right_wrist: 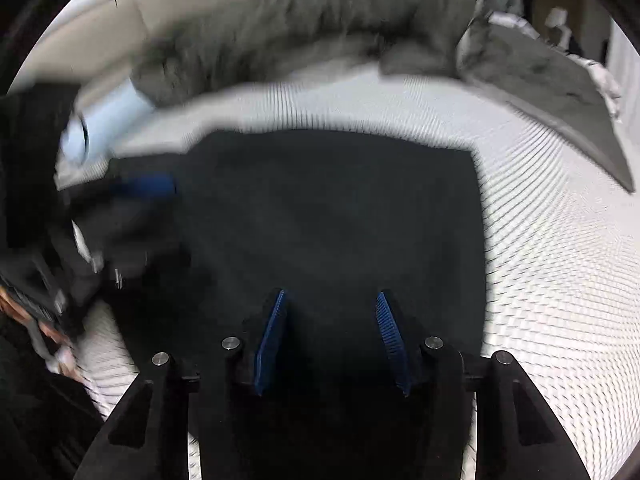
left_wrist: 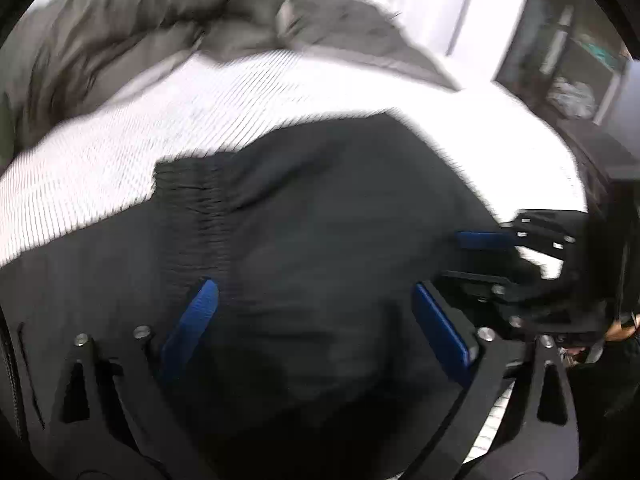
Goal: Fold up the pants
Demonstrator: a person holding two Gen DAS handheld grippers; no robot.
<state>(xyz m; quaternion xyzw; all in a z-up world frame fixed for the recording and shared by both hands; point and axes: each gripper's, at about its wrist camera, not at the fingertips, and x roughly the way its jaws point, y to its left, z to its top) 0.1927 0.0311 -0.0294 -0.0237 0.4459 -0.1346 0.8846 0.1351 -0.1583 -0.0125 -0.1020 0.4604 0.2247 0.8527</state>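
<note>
Dark pants point(left_wrist: 320, 220) lie folded on a white ribbed mattress point(left_wrist: 160, 128); their elastic waistband point(left_wrist: 200, 208) shows left of centre. My left gripper point(left_wrist: 316, 296) is open just above the pants, nothing between its blue pads point(left_wrist: 192, 320). My right gripper point(left_wrist: 480, 256) shows at the right edge of the left wrist view, at the pants' side. In the right wrist view the pants point(right_wrist: 332, 208) form a dark rectangle on the mattress point(right_wrist: 552, 248). My right gripper point(right_wrist: 332, 304) is open above their near edge, empty. My left gripper point(right_wrist: 140, 200) is blurred at the left.
A rumpled grey blanket point(left_wrist: 140, 28) lies along the far side of the bed, also seen in the right wrist view point(right_wrist: 320, 20). A light blue cylinder point(right_wrist: 104, 120) lies at the far left. Shelves point(left_wrist: 568, 60) stand beyond the bed's right edge.
</note>
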